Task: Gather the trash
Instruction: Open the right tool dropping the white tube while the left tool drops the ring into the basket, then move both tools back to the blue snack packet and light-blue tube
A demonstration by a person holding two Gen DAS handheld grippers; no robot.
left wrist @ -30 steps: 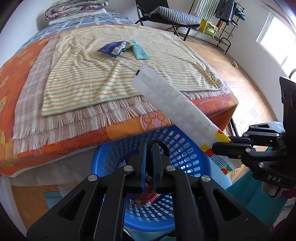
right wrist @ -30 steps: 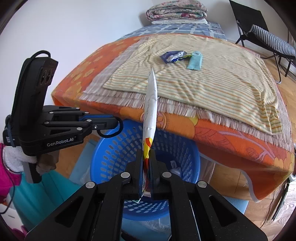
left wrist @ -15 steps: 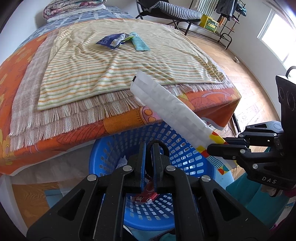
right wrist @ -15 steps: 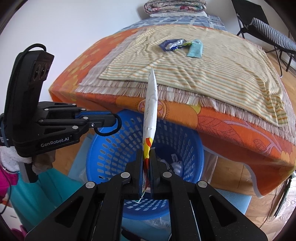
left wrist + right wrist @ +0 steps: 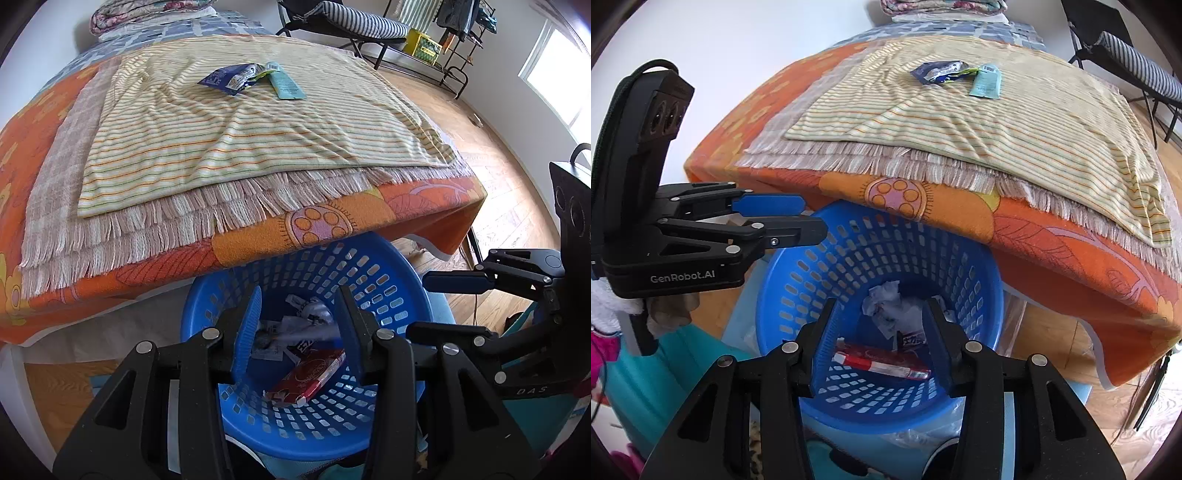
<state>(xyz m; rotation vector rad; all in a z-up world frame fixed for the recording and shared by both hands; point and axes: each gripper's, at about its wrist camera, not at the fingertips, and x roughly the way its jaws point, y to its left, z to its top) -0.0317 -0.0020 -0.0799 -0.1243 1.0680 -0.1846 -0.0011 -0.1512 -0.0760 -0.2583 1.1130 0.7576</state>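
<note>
A: Left wrist view?
B: Left tongs (image 5: 297, 325) gape wide, empty, over the blue basket (image 5: 406, 273) at lower centre; a red wrapper (image 5: 306, 376) lies inside. The bed (image 5: 424, 210) edge overhangs the rim.

A: Right wrist view?
B: Right tongs (image 5: 879, 332) spread wide, empty above the basket (image 5: 798, 280). Blue packet (image 5: 936, 72) and teal packet (image 5: 986, 85) lie upper centre on the striped blanket (image 5: 1034, 125).

Blue basket, orange bed, striped cloth

The perforated basket (image 5: 982, 295) is bright blue, holding a red-and-white wrapper (image 5: 882, 363) and white crumpled paper (image 5: 884, 301). The bed cover (image 5: 1052, 251) is orange with yellow and pink flower patterns; over it lie a beige fringed blanket (image 5: 122, 229) and a cream cloth (image 5: 258, 136) with thin green and orange stripes. On that sit a dark blue wrapper (image 5: 227, 77) and a teal packet (image 5: 286, 83). Both claws (image 5: 297, 325) (image 5: 879, 338) are black with blue pads.
</note>
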